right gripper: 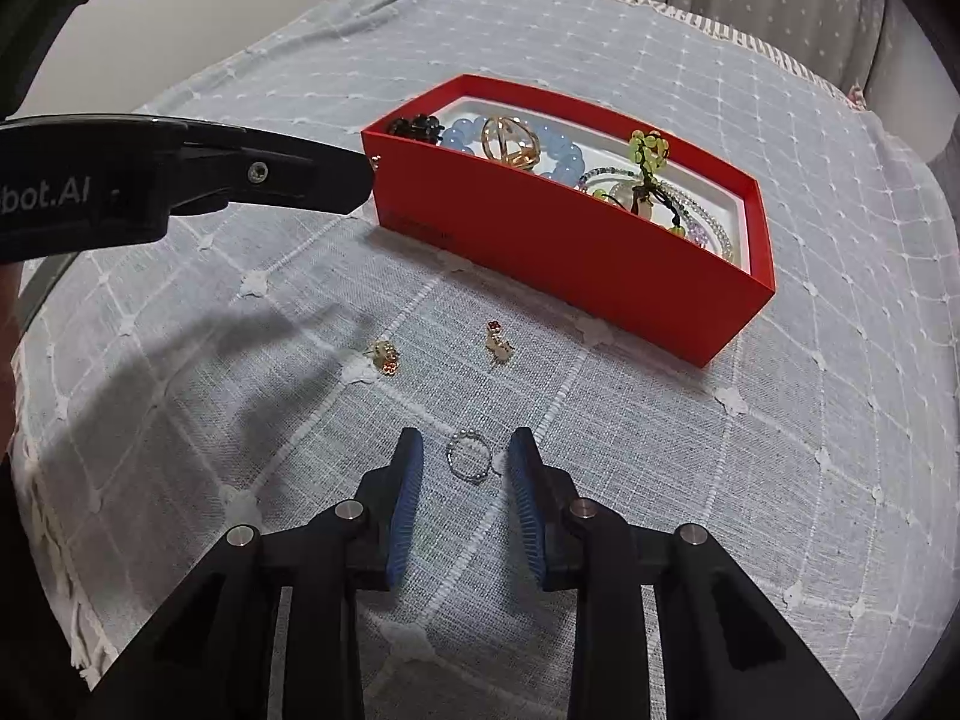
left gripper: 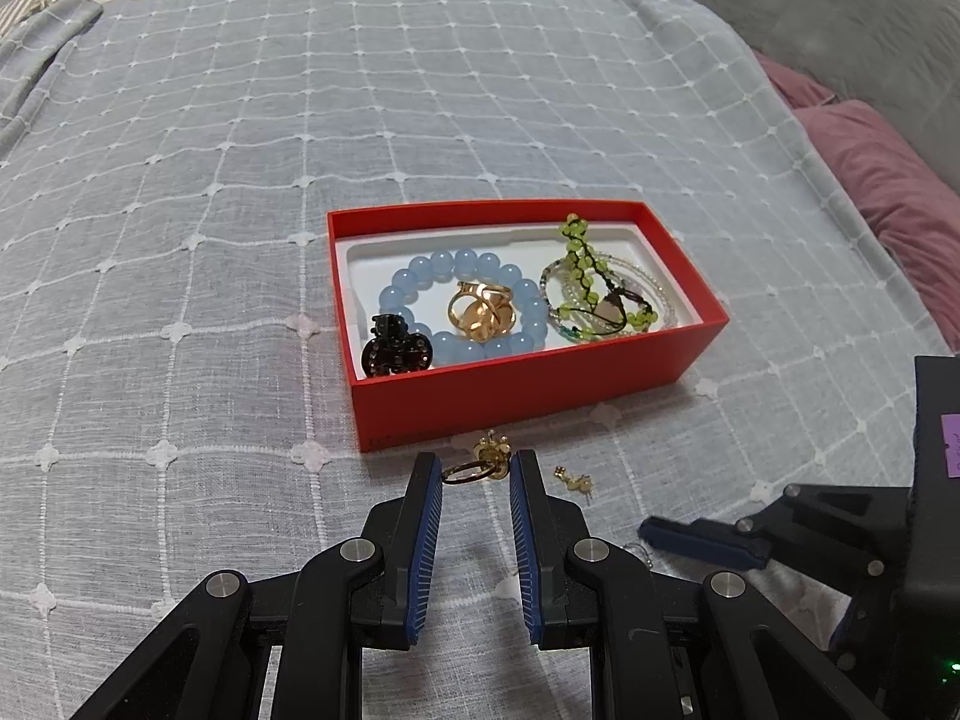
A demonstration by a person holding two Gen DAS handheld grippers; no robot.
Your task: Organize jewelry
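Observation:
A red box [left gripper: 528,387] on the bed holds a blue bead bracelet [left gripper: 528,303], a gold ring [left gripper: 483,312], a black hair clip [left gripper: 393,351] and green beaded strands [left gripper: 585,276]. My left gripper [left gripper: 477,468] is open, with a gold ring with a charm [left gripper: 480,465] on the cloth between its fingertips. A small gold earring [left gripper: 576,483] lies to its right. My right gripper [right gripper: 465,453] is open around a small silver beaded ring [right gripper: 469,462]. Two gold earrings [right gripper: 384,354] [right gripper: 498,345] lie beyond it, before the box [right gripper: 576,258].
The bed is covered by a grey-blue checked cloth [left gripper: 240,240]. Pink pillows [left gripper: 888,180] and a grey cushion [left gripper: 840,18] lie at the right. The right gripper's body [left gripper: 840,528] shows at the lower right of the left view; the left gripper's finger [right gripper: 240,171] crosses the right view.

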